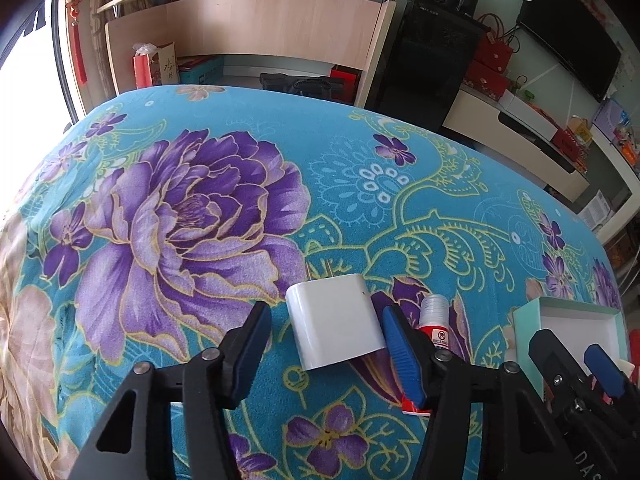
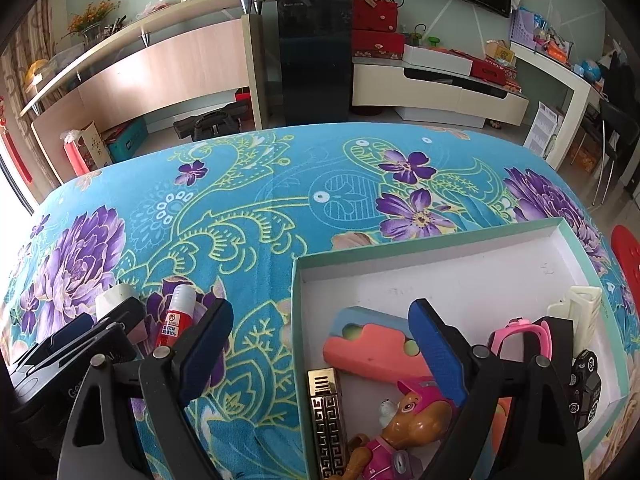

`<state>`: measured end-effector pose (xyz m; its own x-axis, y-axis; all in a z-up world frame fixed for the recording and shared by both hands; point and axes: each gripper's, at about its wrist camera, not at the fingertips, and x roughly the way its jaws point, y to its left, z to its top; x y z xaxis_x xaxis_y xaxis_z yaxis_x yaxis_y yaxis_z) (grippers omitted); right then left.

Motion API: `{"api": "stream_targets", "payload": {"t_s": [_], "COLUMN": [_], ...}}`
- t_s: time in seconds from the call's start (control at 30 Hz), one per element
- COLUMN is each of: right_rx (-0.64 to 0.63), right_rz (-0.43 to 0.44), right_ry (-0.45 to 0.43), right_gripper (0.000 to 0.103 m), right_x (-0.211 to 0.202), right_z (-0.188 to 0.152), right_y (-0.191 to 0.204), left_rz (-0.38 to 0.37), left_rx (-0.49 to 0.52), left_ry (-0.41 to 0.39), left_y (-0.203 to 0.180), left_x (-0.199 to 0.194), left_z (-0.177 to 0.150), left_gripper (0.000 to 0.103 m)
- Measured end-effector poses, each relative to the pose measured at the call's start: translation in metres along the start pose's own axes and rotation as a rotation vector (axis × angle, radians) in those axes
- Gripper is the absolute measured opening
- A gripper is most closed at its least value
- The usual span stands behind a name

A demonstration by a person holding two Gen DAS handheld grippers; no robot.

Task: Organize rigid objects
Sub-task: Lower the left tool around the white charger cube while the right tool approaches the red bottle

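White charger [image 1: 334, 322] lies on the surface between the wide-open fingers of the left hand-held gripper [image 1: 326, 350], prongs pointing away; box [image 1: 528, 316] sits beyond the glue stick [image 1: 434, 318]. Right hand-held gripper [image 2: 320, 346] gapes empty, farther off.

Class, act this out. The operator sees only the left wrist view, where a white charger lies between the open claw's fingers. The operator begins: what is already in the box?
Observer: A gold patterned bar lies in the box, along its left wall.
Operator: Anything beside it?
Observer: A toy pup in a pink hat, lying on its side.
Operator: Is the right claw holding anything?
Observer: No. The right claw is open and empty, straddling the box's left wall.
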<state>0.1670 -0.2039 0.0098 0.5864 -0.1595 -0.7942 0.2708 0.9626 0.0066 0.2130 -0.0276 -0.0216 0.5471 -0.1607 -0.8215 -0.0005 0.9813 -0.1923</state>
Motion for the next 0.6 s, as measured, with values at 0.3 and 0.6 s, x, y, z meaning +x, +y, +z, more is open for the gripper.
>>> {"api": "stream_targets", "payload": {"t_s": [0.3, 0.6], "right_rx": [-0.016, -0.042], "right_rz": [0.003, 0.029], "right_ry": [0.003, 0.004], "right_gripper": [0.090, 0.090], "right_x": [0.001, 0.002], "right_z": [-0.001, -0.003], "right_y": [0.006, 0.014], "left_rz": [-0.007, 0.056], "left_rx": [0.004, -0.041], "left_ry": [0.004, 0.023], "left_y": [-0.001, 0.027], "left_x": [-0.003, -0.018], "left_z": [-0.001, -0.006], "left_gripper": [0.050, 0.049]}}
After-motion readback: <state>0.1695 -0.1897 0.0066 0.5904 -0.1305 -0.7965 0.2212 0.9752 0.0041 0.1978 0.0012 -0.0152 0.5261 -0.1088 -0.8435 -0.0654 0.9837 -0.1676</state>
